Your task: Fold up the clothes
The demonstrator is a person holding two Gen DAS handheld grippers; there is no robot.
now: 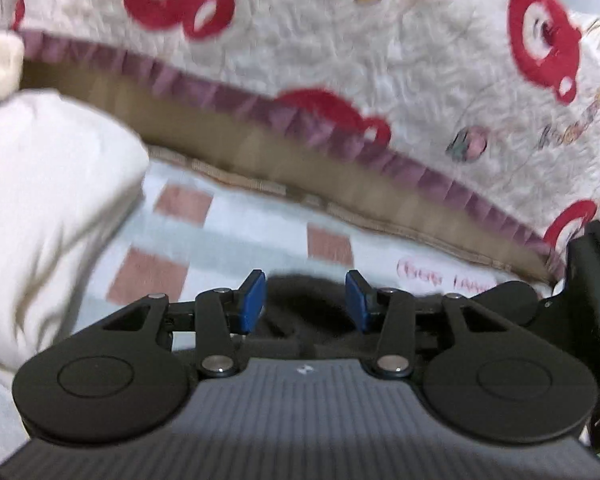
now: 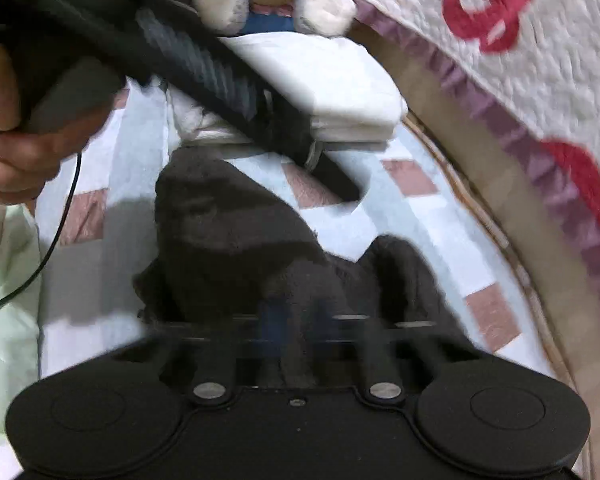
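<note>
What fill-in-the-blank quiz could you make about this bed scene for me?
1. The crumpled garment lying on the checked sheet is dark ____ in colour.
2. The folded stack beyond it is ____.
3. The quilt with the purple frill carries big ____ shapes.
4. The pads of the left hand-held gripper are ____.

Missing words: grey; white; red; blue

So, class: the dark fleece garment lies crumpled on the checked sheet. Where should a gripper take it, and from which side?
Probably at the free lobe of the dark fleece garment that points toward the folded white stack. It lies thin and flat on the checked sheet, with bare sheet around it, so coming from above at that far edge looks best. The bunched near part is too thick.
</note>
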